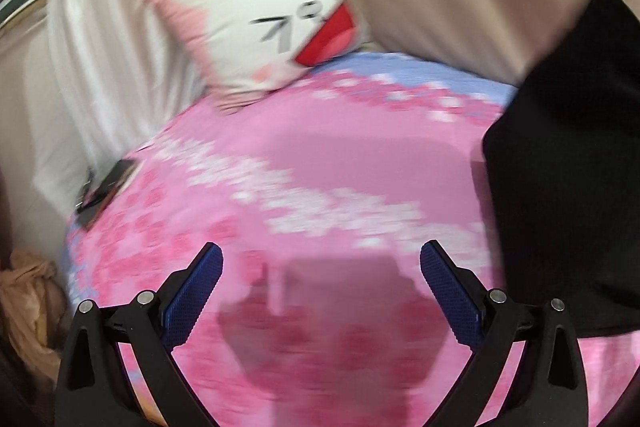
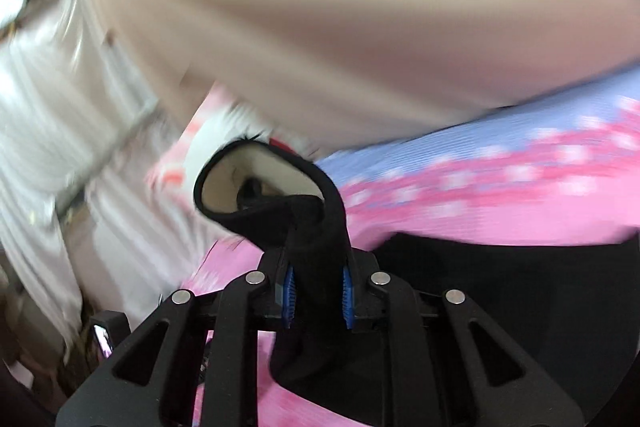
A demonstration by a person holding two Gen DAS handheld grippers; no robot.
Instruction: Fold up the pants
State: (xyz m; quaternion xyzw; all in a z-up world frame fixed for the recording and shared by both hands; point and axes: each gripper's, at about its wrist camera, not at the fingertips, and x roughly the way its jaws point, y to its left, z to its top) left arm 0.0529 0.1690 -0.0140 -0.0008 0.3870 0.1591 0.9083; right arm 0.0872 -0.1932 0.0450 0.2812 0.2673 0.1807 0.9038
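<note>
Pink floral bedspread [image 1: 304, 155] below — right gripper [image 2: 319, 301] pinches black fabric pants [image 2: 500, 267]; left gripper [image 1: 320, 283], spread empty, risks lopsided folding.

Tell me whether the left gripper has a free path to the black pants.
Probably yes: the left gripper is open over bare pink bedsheet, and the black pants hang just to its right, nothing between.
</note>
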